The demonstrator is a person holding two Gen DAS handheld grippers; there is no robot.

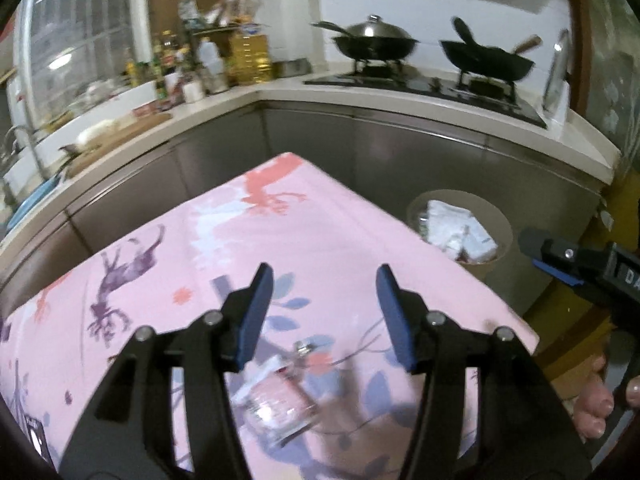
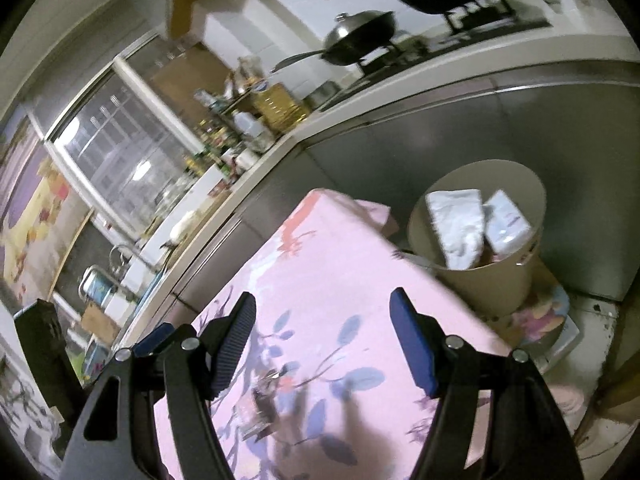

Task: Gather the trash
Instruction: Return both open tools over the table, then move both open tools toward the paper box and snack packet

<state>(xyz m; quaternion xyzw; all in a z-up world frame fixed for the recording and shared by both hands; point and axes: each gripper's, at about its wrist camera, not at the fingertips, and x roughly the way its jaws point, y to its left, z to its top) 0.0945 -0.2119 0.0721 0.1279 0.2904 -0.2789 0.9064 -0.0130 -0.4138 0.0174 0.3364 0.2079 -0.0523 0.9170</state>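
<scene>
A crumpled clear plastic wrapper (image 1: pixel 280 396) lies on the pink patterned tablecloth (image 1: pixel 320 240), just below and between my left gripper's fingers. My left gripper (image 1: pixel 324 316) is open and empty above it. The wrapper also shows in the right wrist view (image 2: pixel 266 400), blurred. My right gripper (image 2: pixel 324 340) is open and empty over the tablecloth (image 2: pixel 340 272); it also shows at the left wrist view's right edge (image 1: pixel 568 256). A beige trash bin (image 2: pixel 488 280) beyond the table's far right corner holds white packets (image 2: pixel 460 220); the left wrist view shows the bin (image 1: pixel 502 236) too.
A kitchen counter (image 1: pixel 400 96) wraps around the back with two woks on a stove (image 1: pixel 420 80), bottles and jars (image 1: pixel 192 68) in the corner, and a sink (image 1: pixel 24 168) at left. Grey cabinet fronts (image 1: pixel 360 148) stand behind the table. The bin stands on a patterned mat (image 2: pixel 548 320).
</scene>
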